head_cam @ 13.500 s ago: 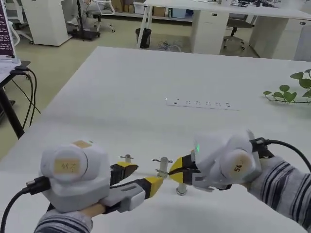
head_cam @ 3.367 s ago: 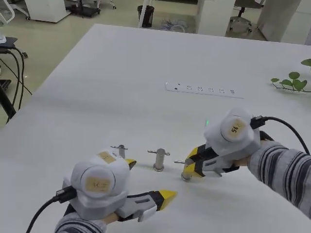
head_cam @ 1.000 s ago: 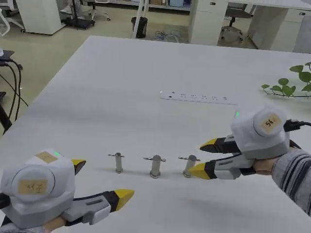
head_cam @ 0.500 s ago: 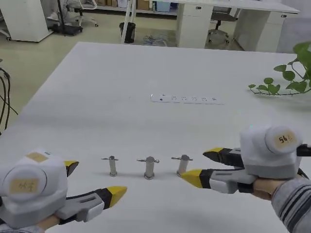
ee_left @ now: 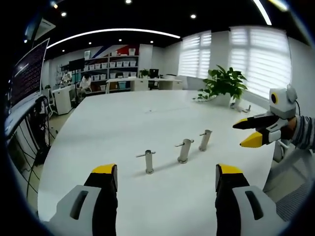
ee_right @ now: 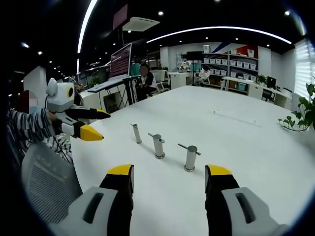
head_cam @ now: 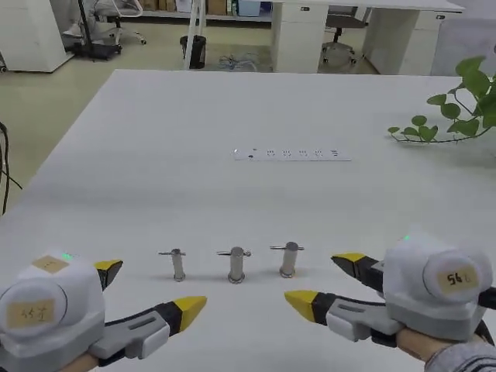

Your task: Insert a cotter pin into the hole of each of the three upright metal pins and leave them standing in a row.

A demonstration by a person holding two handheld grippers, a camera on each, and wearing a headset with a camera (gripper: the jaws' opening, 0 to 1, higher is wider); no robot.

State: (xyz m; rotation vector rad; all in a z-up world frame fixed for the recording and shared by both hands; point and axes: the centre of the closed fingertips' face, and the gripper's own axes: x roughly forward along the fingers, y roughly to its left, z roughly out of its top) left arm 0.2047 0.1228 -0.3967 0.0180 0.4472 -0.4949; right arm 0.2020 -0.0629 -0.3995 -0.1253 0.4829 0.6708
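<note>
A big white table [head_cam: 232, 116] in a bright office room, with desks [head_cam: 298, 35] and chairs [head_cam: 341, 37] far behind. On the far part of the table, a long white power strip [head_cam: 292, 154]. At the far right edge, a green plant [head_cam: 457, 101] with round leaves.

Near the front, a neat row of three, all metal, all standing up straight: the left pin [head_cam: 177, 264], the middle pin [head_cam: 236, 264] and the right pin [head_cam: 288, 259]. Close to each other but not touching. Through the top of each one, a thin cotter pin [head_cam: 172, 253] lying flat and sticking out at the sides (like a tiny letter T).

Down at the left, the left gripper [head_cam: 151, 285], white and grey with yellow at the ends. Jaws wide apart. Near the left pin but not touching it, a bit in front and to the side.

Down at the right, the right gripper [head_cam: 322, 277], same colours. Jaws wide apart too. Ends pointing toward the row, close beside the right pin, with a gap of bare table in between.

In the left gripper view, the row slanting away between the two yellow ends, with the right gripper and a striped sleeve [ee_left: 302, 132] off to the right, past the last pin. In the right gripper view, the same row from the other end, the right pin nearest, and the left gripper off to the left.
</note>
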